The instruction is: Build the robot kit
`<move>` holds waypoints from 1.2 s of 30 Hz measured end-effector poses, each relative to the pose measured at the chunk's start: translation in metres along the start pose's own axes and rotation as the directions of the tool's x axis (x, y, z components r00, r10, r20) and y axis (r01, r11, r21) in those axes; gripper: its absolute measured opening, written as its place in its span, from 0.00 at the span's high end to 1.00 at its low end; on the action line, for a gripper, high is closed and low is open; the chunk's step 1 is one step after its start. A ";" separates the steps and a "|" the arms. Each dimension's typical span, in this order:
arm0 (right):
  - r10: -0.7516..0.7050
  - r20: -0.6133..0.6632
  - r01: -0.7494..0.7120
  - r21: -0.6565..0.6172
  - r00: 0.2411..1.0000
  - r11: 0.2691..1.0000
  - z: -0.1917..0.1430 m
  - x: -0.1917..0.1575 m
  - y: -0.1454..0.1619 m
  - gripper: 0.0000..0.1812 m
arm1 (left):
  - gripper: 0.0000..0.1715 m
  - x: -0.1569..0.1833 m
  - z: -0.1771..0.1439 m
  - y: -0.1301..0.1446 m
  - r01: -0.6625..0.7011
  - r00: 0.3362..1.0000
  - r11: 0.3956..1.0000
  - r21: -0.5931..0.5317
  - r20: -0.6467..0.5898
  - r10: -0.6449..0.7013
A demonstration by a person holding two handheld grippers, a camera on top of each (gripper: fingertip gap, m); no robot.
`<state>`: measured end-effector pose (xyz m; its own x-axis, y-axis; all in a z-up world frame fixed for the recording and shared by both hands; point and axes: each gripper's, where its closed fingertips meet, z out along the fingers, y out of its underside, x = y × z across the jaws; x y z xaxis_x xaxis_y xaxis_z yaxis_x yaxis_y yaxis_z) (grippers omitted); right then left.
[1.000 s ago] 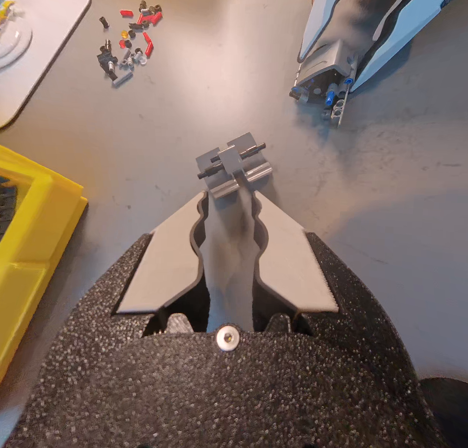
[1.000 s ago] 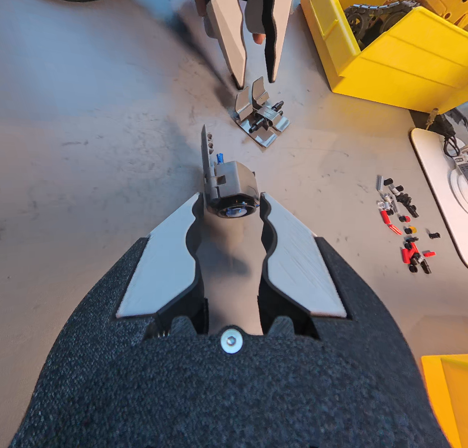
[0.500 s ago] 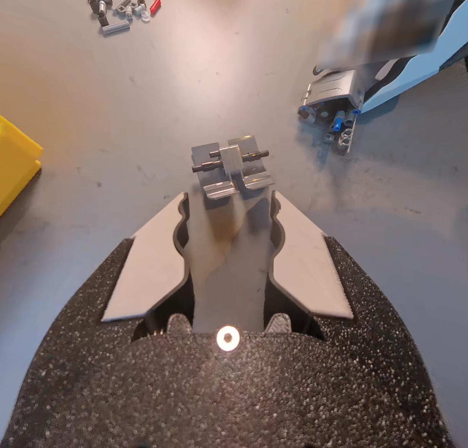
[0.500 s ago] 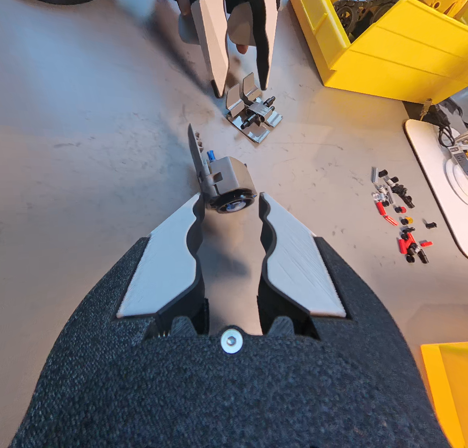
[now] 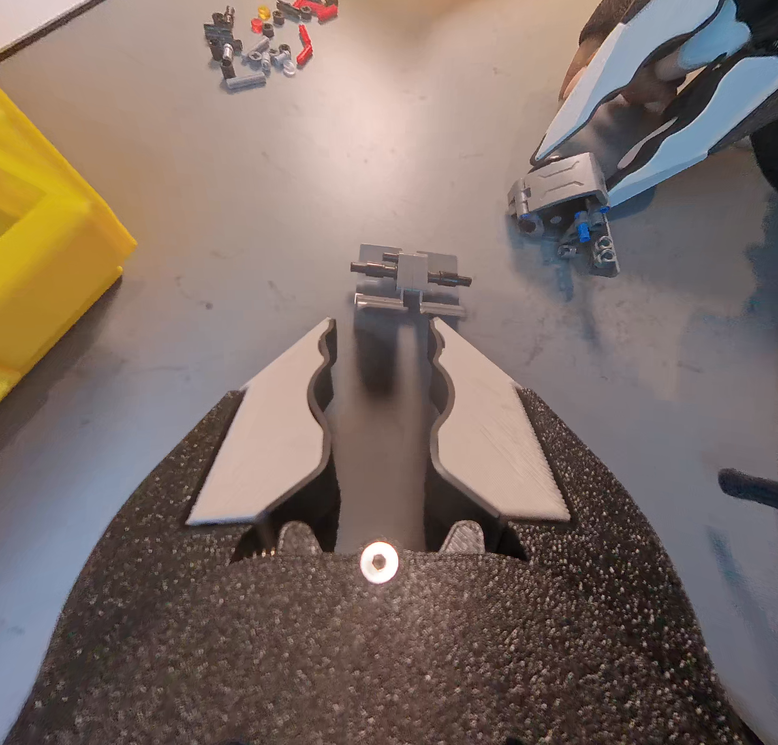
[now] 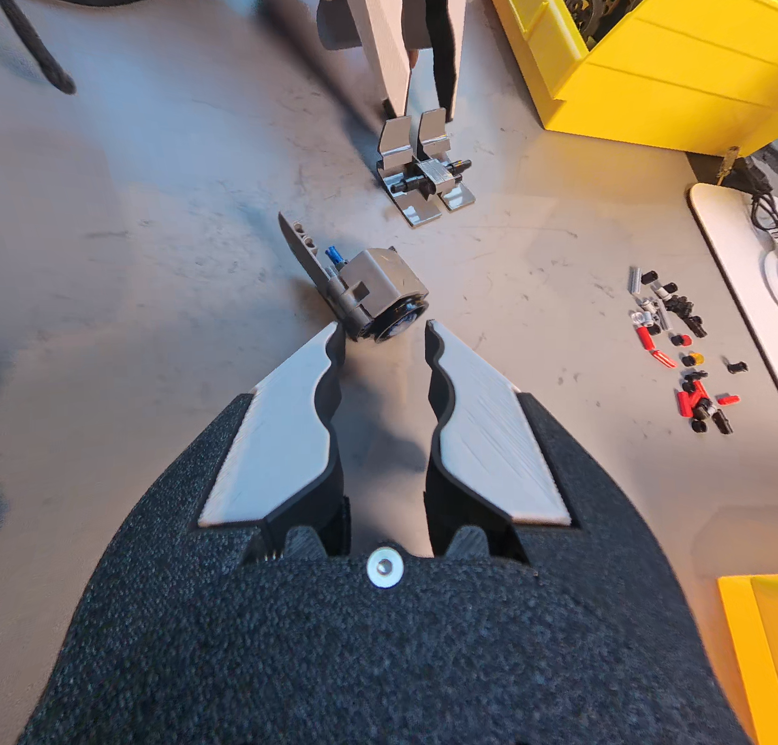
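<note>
our left claw (image 5: 382, 324), spread and empty, sits just behind the grey hinged piece (image 5: 407, 278) with its black pin (image 5: 410, 273) crosswise, while our right claw (image 6: 384, 329), also spread, nearly touches the grey motor block (image 6: 370, 293).

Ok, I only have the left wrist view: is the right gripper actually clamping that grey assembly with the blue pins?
Observer: No. The right gripper is open; the grey assembly lies on the table, its round dark end at the fingertips.
Operator: What's inside the yellow bin?
Observer: The yellow bin holds a black toothed wheel and track links.
Operator: And the left gripper from that side?
Observer: The left gripper is open, tips down right behind the grey bracket; whether they touch, I can't tell.
</note>
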<state>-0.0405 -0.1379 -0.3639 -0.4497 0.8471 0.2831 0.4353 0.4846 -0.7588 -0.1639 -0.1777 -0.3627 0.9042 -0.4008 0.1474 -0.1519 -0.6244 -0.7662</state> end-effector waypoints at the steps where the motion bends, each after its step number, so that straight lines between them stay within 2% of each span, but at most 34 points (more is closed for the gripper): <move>1: 0.002 0.000 -0.002 0.001 1.000 1.000 0.000 0.000 0.000 0.79 | 0.75 0.001 -0.001 0.000 0.008 1.000 1.000 0.003 -0.015 -0.008; 8: -0.010 -0.001 0.010 -0.012 1.000 1.000 0.000 -0.001 0.002 0.79 | 0.64 0.016 -0.003 -0.002 0.011 0.993 1.000 0.024 -0.117 -0.008; 12: -0.013 -0.004 0.013 -0.017 1.000 1.000 0.001 -0.001 0.003 0.79 | 0.61 0.017 0.004 0.003 -0.001 0.995 1.000 -0.012 -0.104 0.000; 20: -0.014 -0.007 0.014 -0.024 1.000 1.000 0.001 -0.001 0.004 0.79 | 0.75 0.009 0.009 0.007 -0.056 0.998 0.998 -0.042 -0.023 0.055; 23: -0.014 -0.007 0.014 -0.024 1.000 1.000 0.001 -0.001 0.004 0.79 | 0.77 0.008 0.008 0.007 -0.058 0.998 0.998 -0.039 -0.017 0.058; 27: -0.011 -0.006 0.011 -0.024 1.000 1.000 0.001 0.000 0.004 0.79 | 0.77 0.007 0.007 0.007 -0.059 0.998 0.998 -0.036 -0.019 0.058; 36: -0.017 -0.011 0.017 -0.016 1.000 1.000 -0.001 0.000 0.005 0.78 | 0.68 0.010 0.002 0.005 -0.067 0.997 0.997 -0.023 -0.042 0.066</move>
<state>-0.0373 -0.1349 -0.3667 -0.4486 0.8410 0.3023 0.4397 0.5022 -0.7446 -0.1544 -0.1835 -0.3662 0.8745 -0.4693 0.1225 -0.2217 -0.6114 -0.7596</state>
